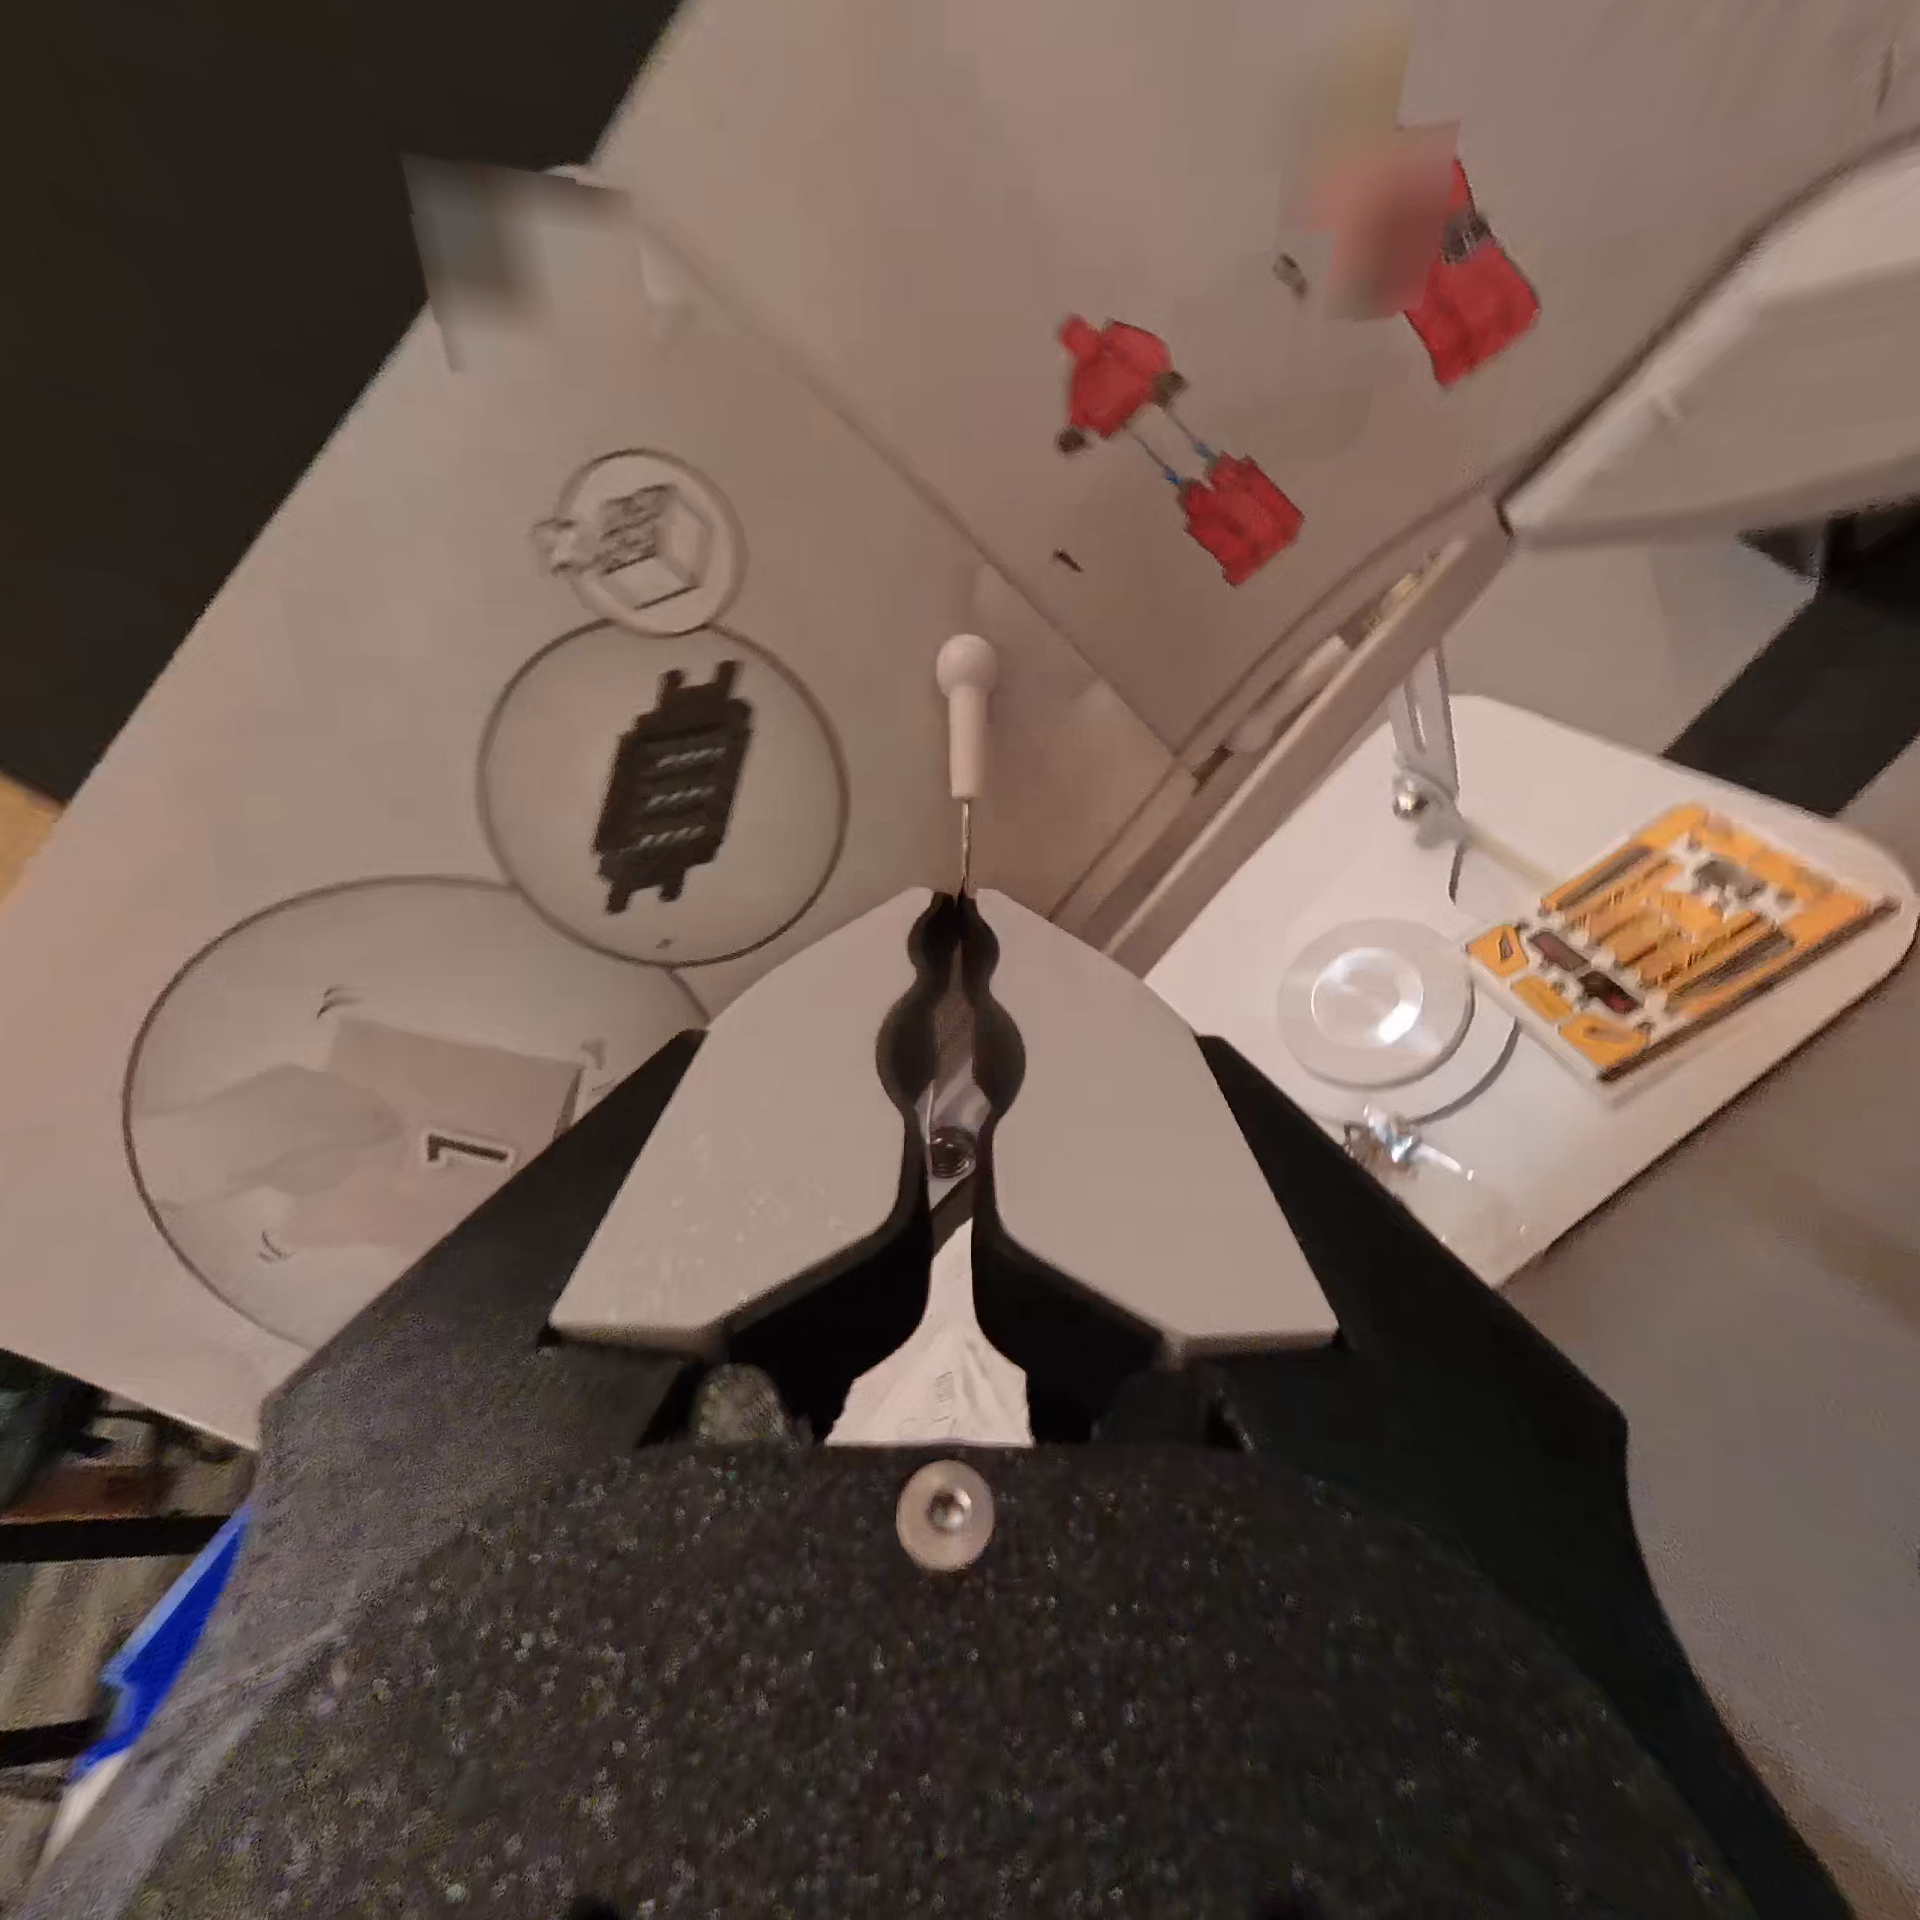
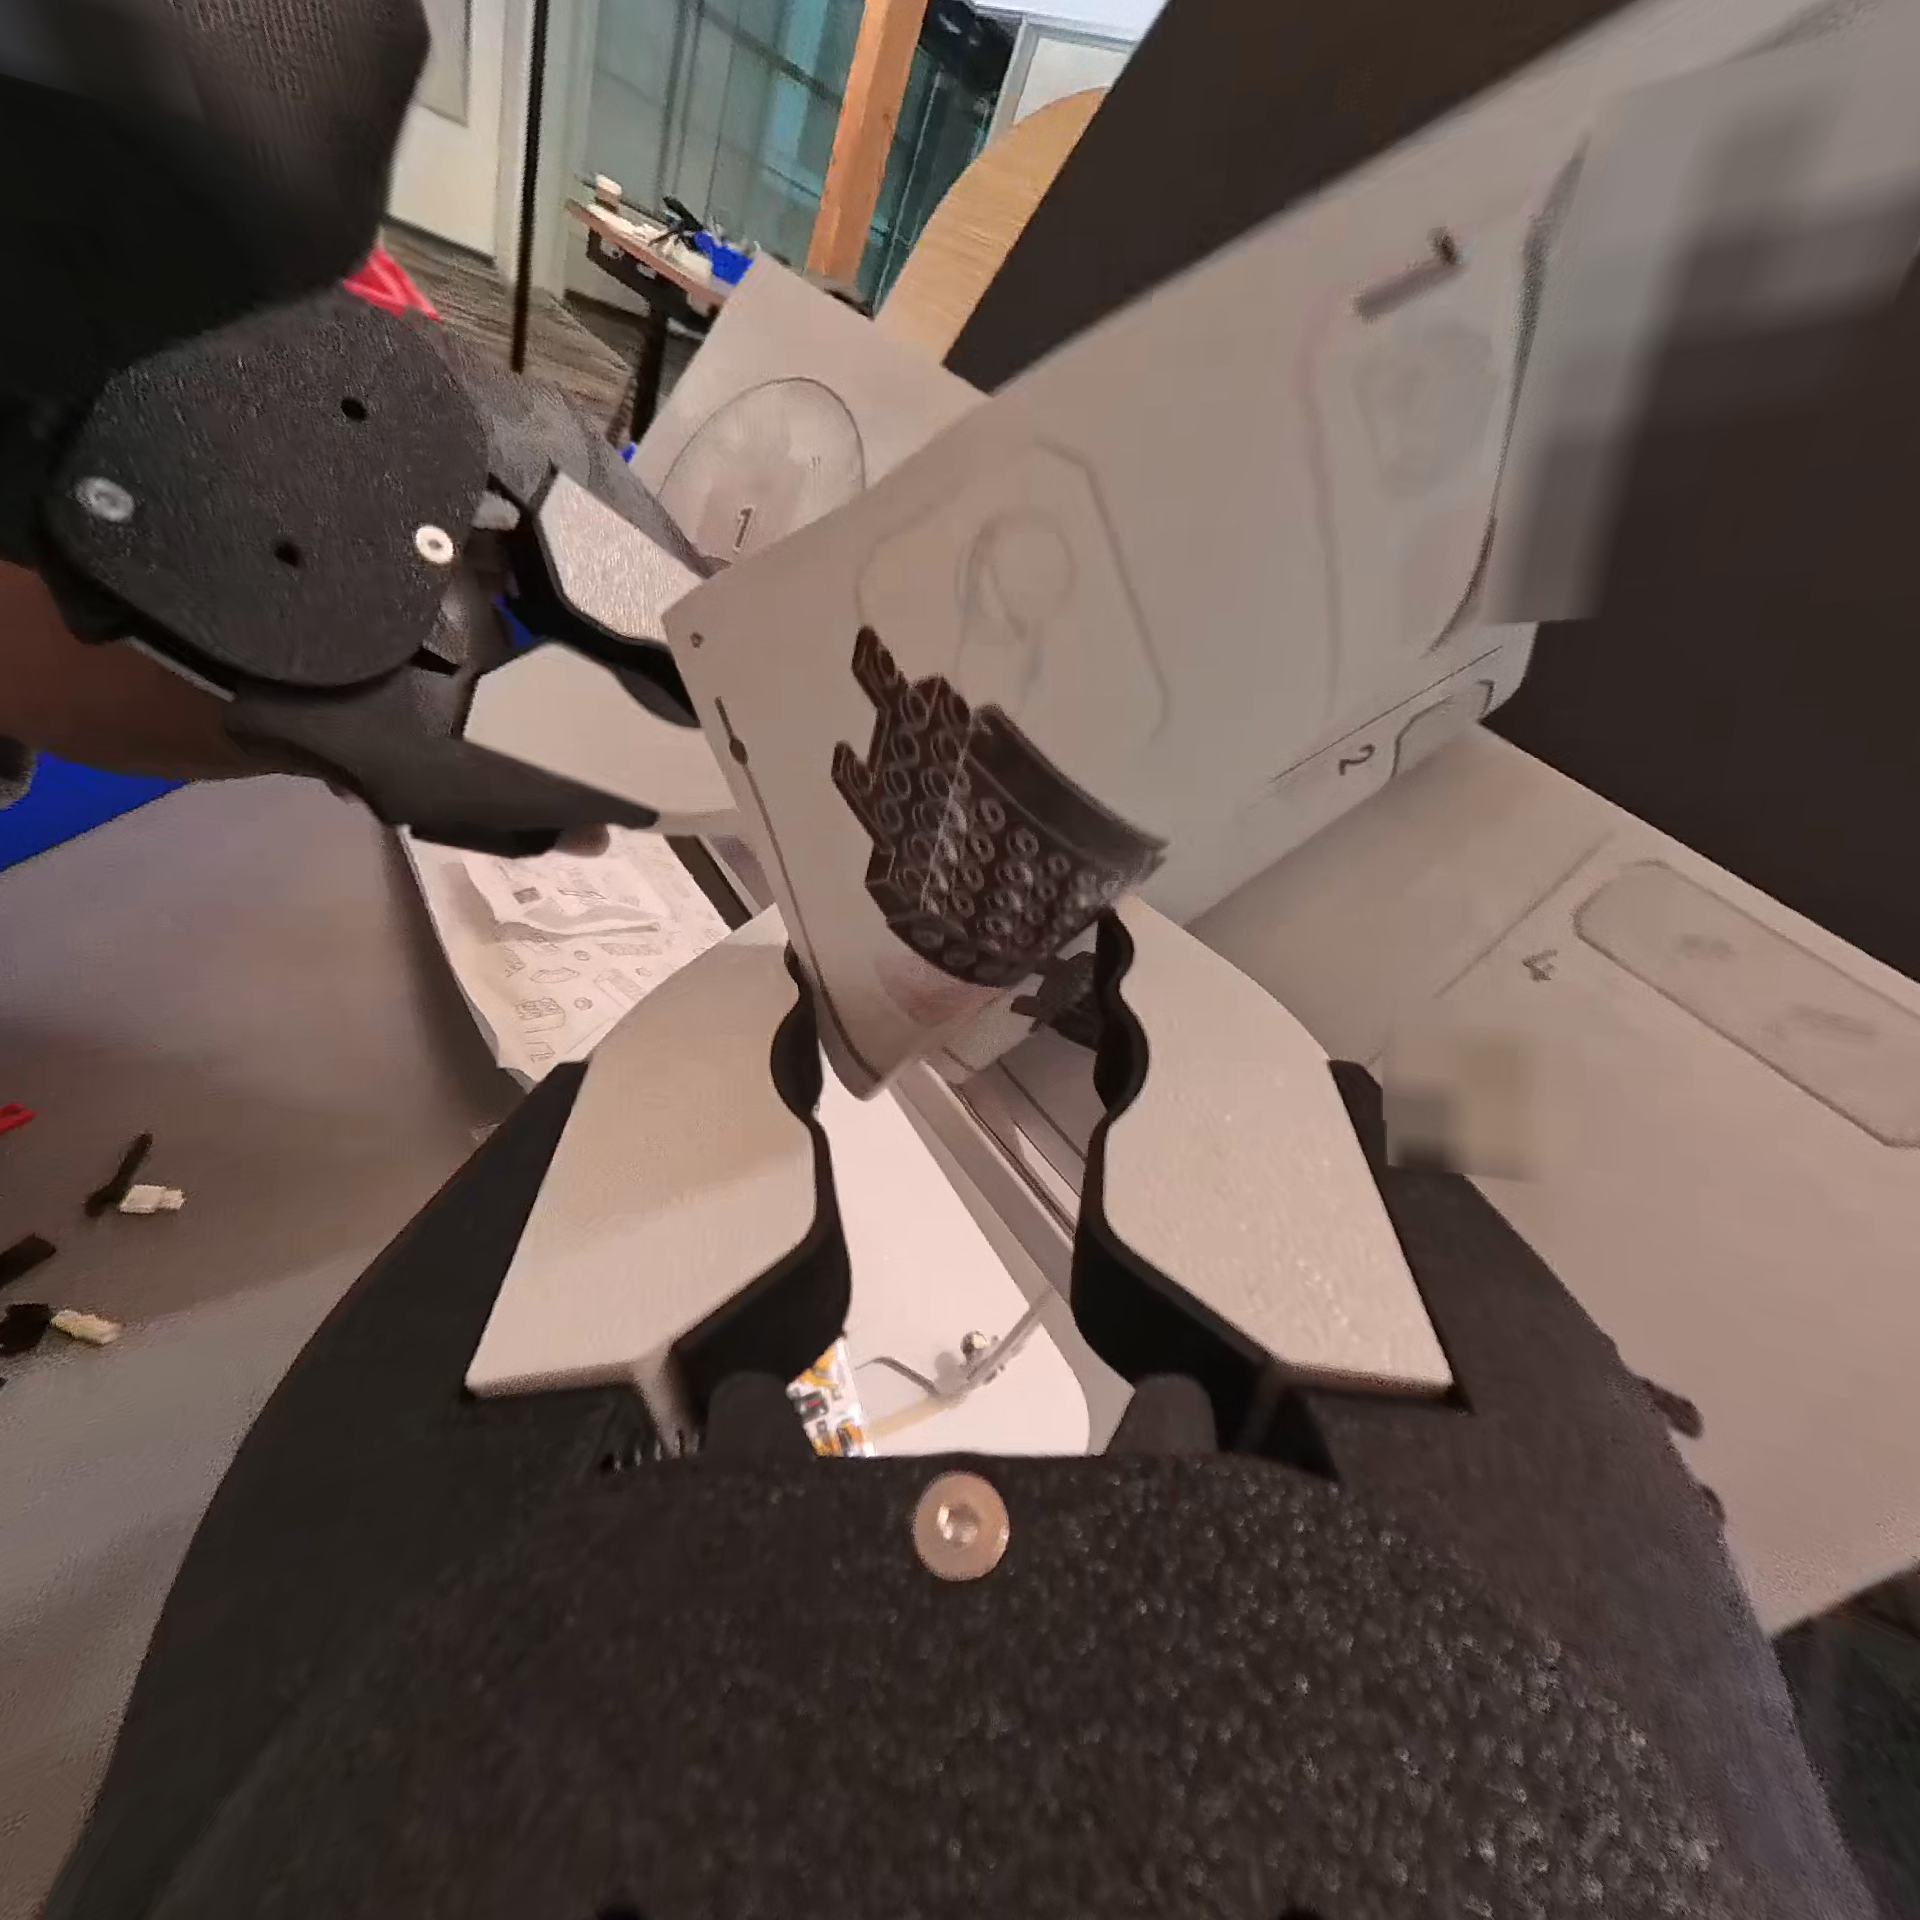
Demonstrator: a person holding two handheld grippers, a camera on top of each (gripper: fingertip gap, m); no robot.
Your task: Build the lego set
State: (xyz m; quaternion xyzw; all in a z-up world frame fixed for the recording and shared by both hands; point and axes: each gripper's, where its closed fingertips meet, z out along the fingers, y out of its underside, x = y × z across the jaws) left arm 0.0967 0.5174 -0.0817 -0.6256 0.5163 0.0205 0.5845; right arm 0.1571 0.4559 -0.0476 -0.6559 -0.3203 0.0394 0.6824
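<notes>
The instruction booklet stands open on a stand, with printed circles and red bricks on its pages. My left gripper is shut on the thin metal wire of a white-knobbed pin that sticks up in front of the booklet. It also shows at the left of the right wrist view, with its tips hidden behind a page. My right gripper is open. A curled booklet page with a dark brick drawing stands between its fingers. I cannot see the pads pressing on it.
The stand's grey ledge runs diagonally. To the right is a white base with a round clear lens and an orange sticker sheet. A folded leaflet and small loose pieces lie on the grey table. Left tips to right tips: about 10 cm.
</notes>
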